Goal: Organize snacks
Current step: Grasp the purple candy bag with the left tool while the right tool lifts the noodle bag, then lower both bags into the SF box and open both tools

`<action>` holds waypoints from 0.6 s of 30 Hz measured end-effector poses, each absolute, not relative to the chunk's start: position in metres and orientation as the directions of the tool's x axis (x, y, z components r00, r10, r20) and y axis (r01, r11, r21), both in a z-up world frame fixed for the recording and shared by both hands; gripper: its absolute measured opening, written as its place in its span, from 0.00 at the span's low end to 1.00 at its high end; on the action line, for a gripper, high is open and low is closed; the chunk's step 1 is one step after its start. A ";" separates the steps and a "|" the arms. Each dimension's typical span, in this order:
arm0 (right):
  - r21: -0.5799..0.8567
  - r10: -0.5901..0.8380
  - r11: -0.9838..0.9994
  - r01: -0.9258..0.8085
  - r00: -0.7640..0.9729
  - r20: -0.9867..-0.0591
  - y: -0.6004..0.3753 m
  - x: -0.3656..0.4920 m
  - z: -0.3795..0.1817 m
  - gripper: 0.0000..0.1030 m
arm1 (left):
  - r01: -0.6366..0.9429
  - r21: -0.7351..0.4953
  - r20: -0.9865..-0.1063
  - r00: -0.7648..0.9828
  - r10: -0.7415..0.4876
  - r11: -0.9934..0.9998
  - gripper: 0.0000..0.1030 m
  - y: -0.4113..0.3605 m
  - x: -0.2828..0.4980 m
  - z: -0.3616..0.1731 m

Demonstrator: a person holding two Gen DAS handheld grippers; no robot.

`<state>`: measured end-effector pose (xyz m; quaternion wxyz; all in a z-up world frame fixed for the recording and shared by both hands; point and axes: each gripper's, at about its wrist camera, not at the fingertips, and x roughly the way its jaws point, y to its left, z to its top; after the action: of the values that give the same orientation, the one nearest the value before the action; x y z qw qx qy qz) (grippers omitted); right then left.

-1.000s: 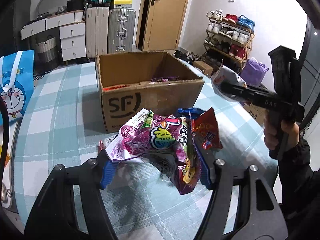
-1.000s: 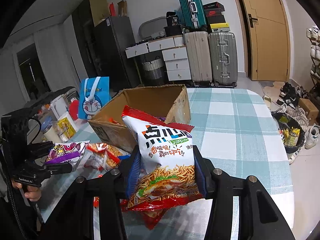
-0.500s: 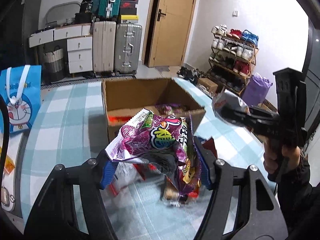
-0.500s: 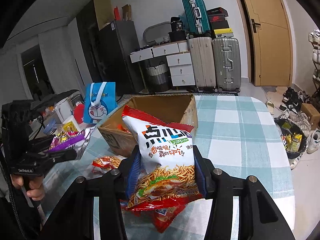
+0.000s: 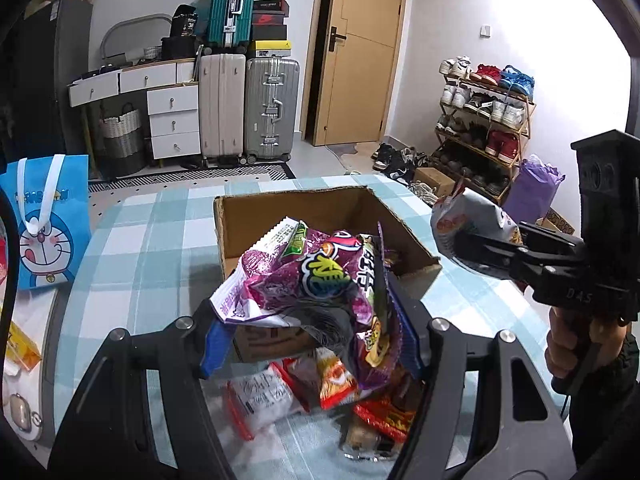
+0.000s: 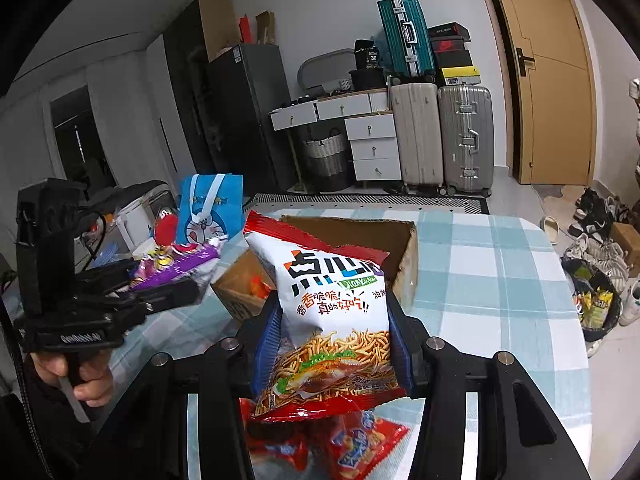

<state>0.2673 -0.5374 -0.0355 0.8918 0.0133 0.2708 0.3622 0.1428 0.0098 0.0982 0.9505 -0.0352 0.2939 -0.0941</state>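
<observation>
Both bags have risen toward the box (image 5: pixel 320 216). Left tool (image 5: pixel 308 316) pinches the purple bag (image 5: pixel 312 280); right tool (image 6: pixel 332 344) clamps the noodle bag (image 6: pixel 336 312). Crinkly film could slip out short of the box.

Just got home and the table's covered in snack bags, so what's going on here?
A person is sorting snacks into the open cardboard box, a handheld gripper in each hand. The left gripper is shut on a purple snack bag, held above the box's near edge. The right gripper is shut on a white and red noodle snack bag, held up in front of the box. More red packets lie on the checked table.
</observation>
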 end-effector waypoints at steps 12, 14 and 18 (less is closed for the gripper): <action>0.256 0.663 0.731 -0.633 0.568 -0.487 -0.517 0.301 -0.036 0.47 | 0.113 -0.123 -0.573 0.803 -0.163 0.986 0.62 0.012 0.208 0.089; 0.259 0.662 0.731 -0.631 0.566 -0.490 -0.513 0.306 -0.037 0.47 | 0.109 -0.119 -0.575 0.803 -0.158 0.987 0.62 0.013 0.220 0.087; 0.272 0.666 0.730 -0.628 0.561 -0.492 -0.504 0.317 -0.039 0.47 | 0.100 -0.125 -0.578 0.801 -0.154 0.987 0.62 0.014 0.240 0.080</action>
<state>0.3167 -0.5042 -0.0393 0.8828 0.0325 0.2924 0.3663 0.2400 0.0135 0.0796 0.9479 -0.0439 0.3082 -0.0670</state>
